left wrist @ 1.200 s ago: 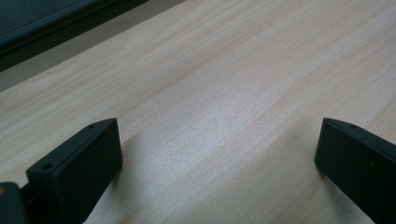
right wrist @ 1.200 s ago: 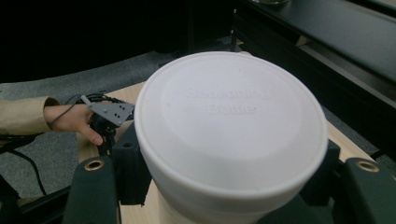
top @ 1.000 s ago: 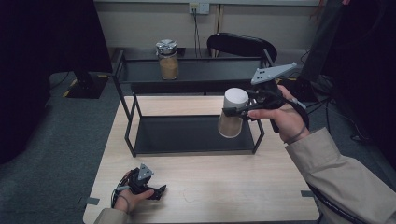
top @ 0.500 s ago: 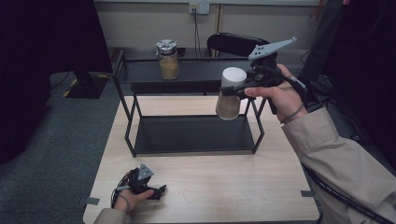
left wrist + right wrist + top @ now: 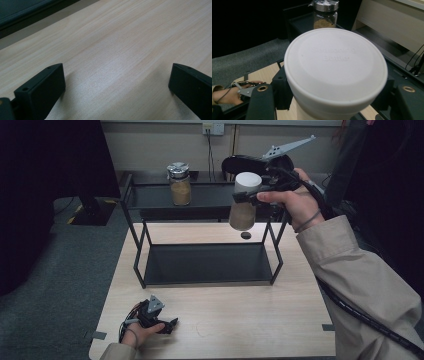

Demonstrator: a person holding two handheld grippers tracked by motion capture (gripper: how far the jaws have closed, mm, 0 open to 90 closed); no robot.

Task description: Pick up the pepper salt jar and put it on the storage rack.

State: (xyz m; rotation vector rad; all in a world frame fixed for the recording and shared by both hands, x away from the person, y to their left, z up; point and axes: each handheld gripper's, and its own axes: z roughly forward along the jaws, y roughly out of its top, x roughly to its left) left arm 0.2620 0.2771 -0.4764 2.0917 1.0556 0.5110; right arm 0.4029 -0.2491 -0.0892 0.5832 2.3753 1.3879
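My right gripper (image 5: 250, 196) is shut on a white-lidded seasoning bottle (image 5: 244, 202) of tan powder, held in the air at the right end of the black shelf's top tier (image 5: 210, 197). In the right gripper view the bottle's white lid (image 5: 335, 65) sits between the jaws. A second jar (image 5: 179, 183) with a metal lid and brown contents stands on the top tier at the left, and this jar (image 5: 325, 13) is seen beyond the lid. My left gripper (image 5: 167, 325) rests open on the wooden table (image 5: 240, 320) near the front left; its jaws stand wide apart over bare wood.
The two-tier black shelf has an empty lower tray (image 5: 207, 262). A dark chair (image 5: 240, 164) stands behind the table. A small dark spot (image 5: 245, 235) lies on the table behind the shelf. A monitor base (image 5: 90, 210) sits on the floor at the left.
My right gripper has raised the white-lidded bottle from the height of the lower tier up to the level of the top tier. The left gripper has stayed in place.
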